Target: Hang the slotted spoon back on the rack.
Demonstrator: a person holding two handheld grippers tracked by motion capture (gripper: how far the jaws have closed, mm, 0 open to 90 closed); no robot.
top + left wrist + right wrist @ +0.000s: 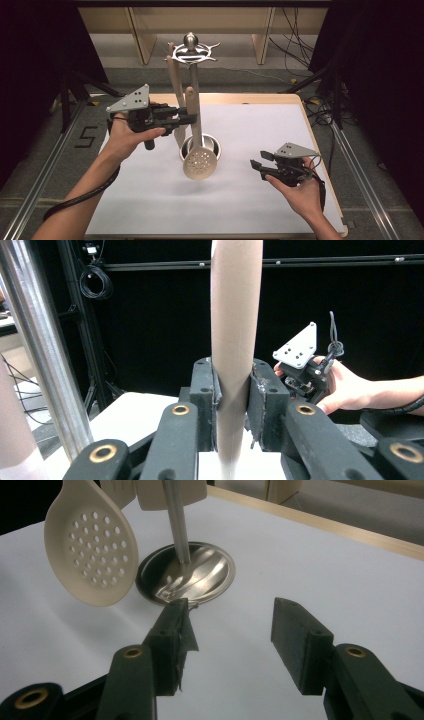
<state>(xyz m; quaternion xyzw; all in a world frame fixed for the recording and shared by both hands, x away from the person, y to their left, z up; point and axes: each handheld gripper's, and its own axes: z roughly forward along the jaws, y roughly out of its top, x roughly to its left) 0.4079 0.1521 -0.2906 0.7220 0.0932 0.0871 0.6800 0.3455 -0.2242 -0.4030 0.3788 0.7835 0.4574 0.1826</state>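
The left gripper (192, 118), a little left of centre in the high view, has its fingers (203, 390) clamped on the handle of a pale slotted spoon (199, 161). In the left gripper view the two black pads press against either side of the beige handle, which runs straight up through the middle of the frame. The spoon hangs upright, its round perforated head low in the centre of the high view, in front of the shiny round base (210, 575) of the utensil stand (192, 52) and off the white table (150, 200). In the right gripper view the head shows at the upper left, holes facing the camera, just beside the base and overlapping its left edge (whether it touches the metal I cannot tell).

The stand's steel pole (176, 520) rises from that base to a hooked crown at the top centre of the high view, and another pale utensil (174, 80) hangs from it just left of the spoon's handle.

The right gripper (256, 165) sits low at the right of the high view, held in the person's right hand (300, 192) close above the table, well apart from the spoon. Its fingers (172, 630) stand apart with nothing between them, pointing toward the stand's base.
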